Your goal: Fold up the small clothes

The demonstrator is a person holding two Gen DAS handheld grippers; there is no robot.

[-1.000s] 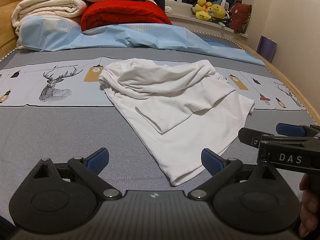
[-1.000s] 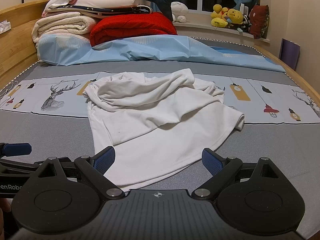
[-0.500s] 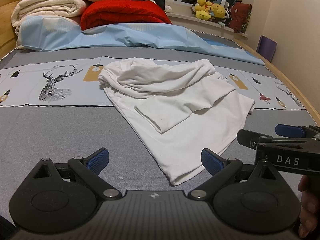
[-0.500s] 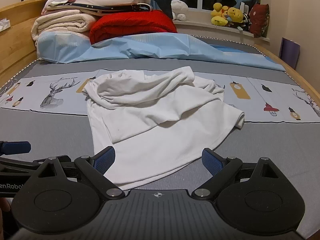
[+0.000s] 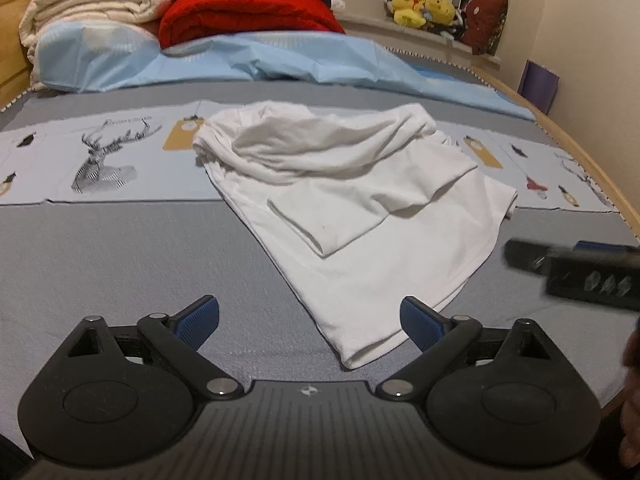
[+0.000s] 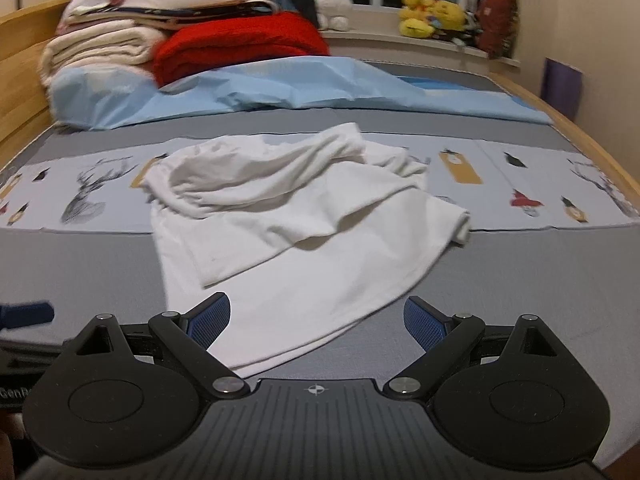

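Wooden bed frame (image 6: pixel 24 92), cream wall (image 5: pixel 592 40) (window ledge (image 6: pixel 400 42) behind).

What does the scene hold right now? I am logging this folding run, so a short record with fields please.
garment: white garment, crumpled and partly doubled over, unfolded
surface: grey printed bed cover
left claw: open, just narrowed slightly, garment's near corner between its fingers, not gripped
right claw: open, over the garment's near edge
behind: red blanket, light blue sheet
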